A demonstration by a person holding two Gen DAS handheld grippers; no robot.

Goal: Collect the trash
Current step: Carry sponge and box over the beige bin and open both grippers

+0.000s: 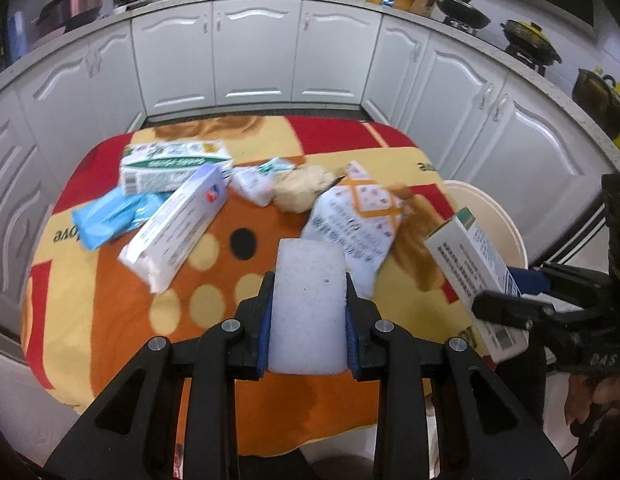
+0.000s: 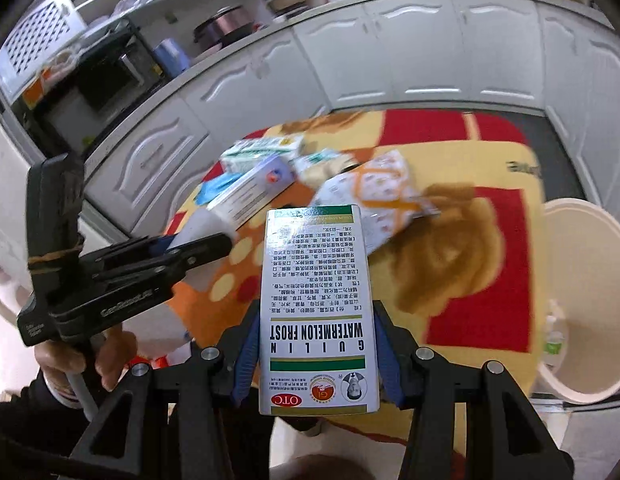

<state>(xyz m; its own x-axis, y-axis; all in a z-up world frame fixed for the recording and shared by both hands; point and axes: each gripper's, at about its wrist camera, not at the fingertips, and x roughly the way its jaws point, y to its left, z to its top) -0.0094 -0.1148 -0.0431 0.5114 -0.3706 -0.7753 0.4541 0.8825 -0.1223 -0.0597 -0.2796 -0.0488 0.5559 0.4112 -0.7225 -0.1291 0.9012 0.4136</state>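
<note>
My left gripper (image 1: pixel 307 280) is shut on a white foam block (image 1: pixel 307 308), held above the near edge of the table. My right gripper (image 2: pixel 317 304) is shut on a white and green medicine box (image 2: pixel 316 300); that box (image 1: pixel 470 264) also shows at the right of the left wrist view. More trash lies on the patterned tablecloth (image 1: pixel 109 320): a long white box (image 1: pixel 173 224), a green and white carton (image 1: pixel 169 168), a blue pack (image 1: pixel 109 216), a patterned paper bag (image 1: pixel 358 220) and a beige crumpled wad (image 1: pixel 301 188). In the right wrist view the left gripper (image 2: pixel 213 240) is at the left, with the foam block in it.
A cream bin (image 2: pixel 582 300) stands on the floor by the table's right side, with a small bottle (image 2: pixel 554 332) inside. White kitchen cabinets (image 1: pixel 253 60) curve around behind the table. A hand (image 2: pixel 69 364) grips the left tool's handle.
</note>
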